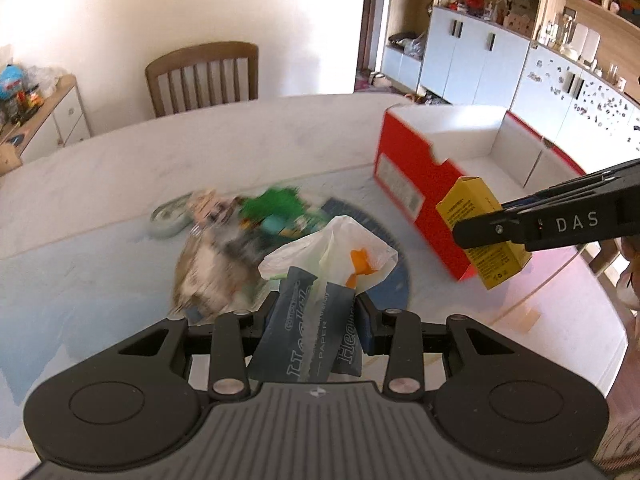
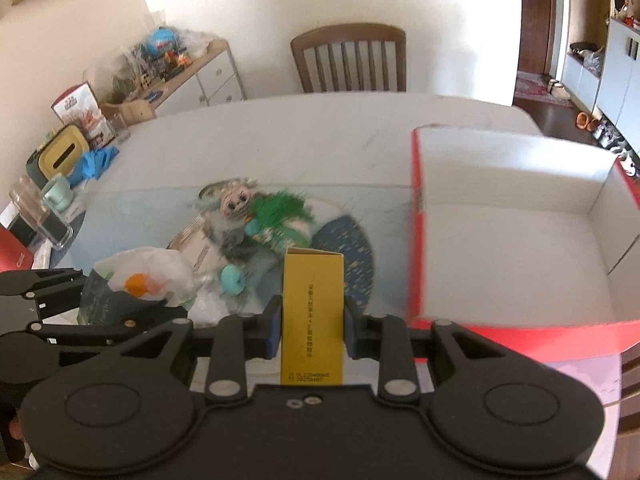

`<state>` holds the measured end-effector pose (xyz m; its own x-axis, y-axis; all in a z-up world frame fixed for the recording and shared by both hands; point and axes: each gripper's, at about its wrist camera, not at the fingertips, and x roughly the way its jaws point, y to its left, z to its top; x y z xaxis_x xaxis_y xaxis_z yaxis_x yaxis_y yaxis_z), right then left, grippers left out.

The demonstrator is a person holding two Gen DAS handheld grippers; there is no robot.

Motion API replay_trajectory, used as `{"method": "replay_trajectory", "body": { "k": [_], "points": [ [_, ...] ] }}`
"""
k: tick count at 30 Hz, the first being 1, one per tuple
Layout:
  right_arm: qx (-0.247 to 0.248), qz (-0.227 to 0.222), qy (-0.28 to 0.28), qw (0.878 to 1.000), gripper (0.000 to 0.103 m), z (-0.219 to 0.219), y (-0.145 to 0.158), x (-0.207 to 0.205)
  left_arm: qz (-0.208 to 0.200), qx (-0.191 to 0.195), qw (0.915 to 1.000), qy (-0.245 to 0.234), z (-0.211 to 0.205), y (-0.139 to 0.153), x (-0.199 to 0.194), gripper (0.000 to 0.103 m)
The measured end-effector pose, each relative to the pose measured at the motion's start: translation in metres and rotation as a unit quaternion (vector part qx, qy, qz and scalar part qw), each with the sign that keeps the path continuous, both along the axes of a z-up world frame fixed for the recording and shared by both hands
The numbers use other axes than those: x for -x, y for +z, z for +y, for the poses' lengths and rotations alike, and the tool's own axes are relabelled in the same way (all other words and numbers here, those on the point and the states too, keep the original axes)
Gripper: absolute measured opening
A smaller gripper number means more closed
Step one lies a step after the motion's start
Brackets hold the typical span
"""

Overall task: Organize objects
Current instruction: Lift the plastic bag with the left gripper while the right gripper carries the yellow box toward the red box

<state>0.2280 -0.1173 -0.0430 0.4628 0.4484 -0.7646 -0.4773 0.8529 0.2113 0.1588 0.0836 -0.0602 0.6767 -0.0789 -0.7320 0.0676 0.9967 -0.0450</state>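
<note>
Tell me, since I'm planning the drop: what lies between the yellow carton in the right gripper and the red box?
Nothing. In the right wrist view the yellow carton sits left of the red box, with only bare table between them.

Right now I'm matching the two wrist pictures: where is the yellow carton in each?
Left wrist view: yellow carton at right, clamped in the right tool, before the red box.
Right wrist view: yellow carton at bottom centre, left of the red box.
Shared landmark: the wooden chair behind the table.
</note>
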Motion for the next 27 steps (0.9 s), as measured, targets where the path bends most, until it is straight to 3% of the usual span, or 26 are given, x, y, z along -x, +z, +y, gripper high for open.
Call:
{"method": "replay_trajectory", "body": {
  "k": [9,27],
  "points": [
    [-0.005,-0.032,-0.01,0.999,0.028,-0.05,0.019,-0.023,-0.021,0.002,0.9997,-0.01,-0.056,0.028,-0.043,0.037],
    [0.028,-0.029,-0.063,0.997,0.029,-0.132,-0.009,-0.083,0.011,0.001,0.9986,-0.051,-0.156,0.034,-0.161,0.038]
  ]
}}
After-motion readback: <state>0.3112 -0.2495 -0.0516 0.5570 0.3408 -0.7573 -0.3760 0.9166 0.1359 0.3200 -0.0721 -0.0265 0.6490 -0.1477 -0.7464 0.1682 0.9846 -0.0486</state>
